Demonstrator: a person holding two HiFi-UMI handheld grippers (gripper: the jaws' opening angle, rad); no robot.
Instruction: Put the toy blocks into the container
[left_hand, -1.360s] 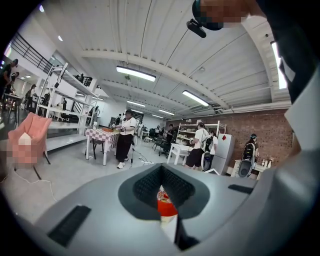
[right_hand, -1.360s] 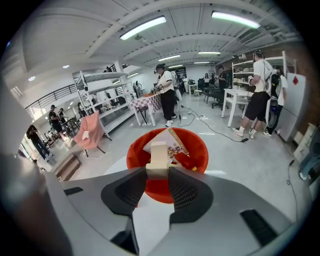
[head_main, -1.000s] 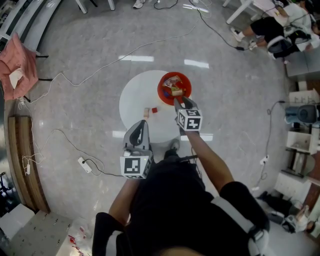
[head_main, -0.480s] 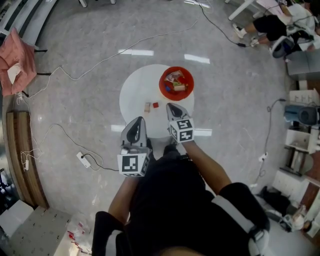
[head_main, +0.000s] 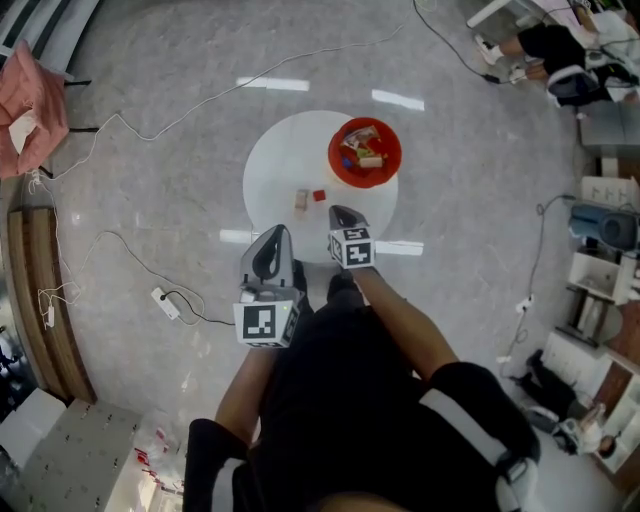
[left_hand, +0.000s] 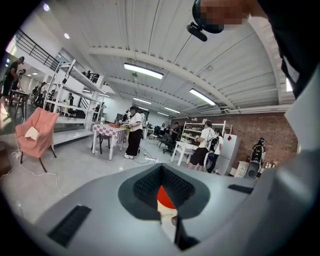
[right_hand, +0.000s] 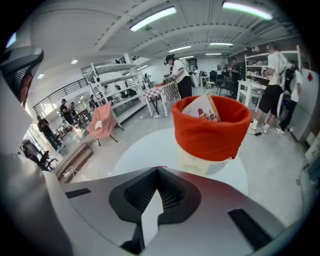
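On the floor at the far left of the head view lay a pink cloth (head_main: 35, 100) on a chair. A white cable (head_main: 150, 140) trailed across the grey floor toward a power strip (head_main: 165, 302) at 8 o'clock from the round white tabletop (head_main: 280, 165).

The left gripper (head_main: 276, 236) hung over the tabletop's rim at about 7 o'clock. Its own view showed the left gripper's (left_hand: 167, 220) fingers together, with only a thin slit between them and nothing clamped.

Two toy blocks lay loose on the tabletop just below its centre, toward 6 o'clock. They were a tan block (head_main: 300, 201) and, just beside it at 3 o'clock, a small red block (head_main: 319, 196). Both lay apart from either gripper.

The right gripper (head_main: 340, 214) stood over the tabletop at about 5 o'clock, with the red block near its tips at 10 o'clock. In its own view the right gripper's (right_hand: 150, 215) fingers were closed on each other with nothing between them. The red container (right_hand: 212, 132) rose straight ahead at 1 o'clock.

From above, the red container (head_main: 334, 160) sat at the tabletop's 2 o'clock edge with several toy blocks (head_main: 362, 155) already inside.

Farther right stood shelving (head_main: 600, 290) at 3 o'clock. A seated person (head_main: 560, 50) was at the top right corner, well apart from the tabletop.
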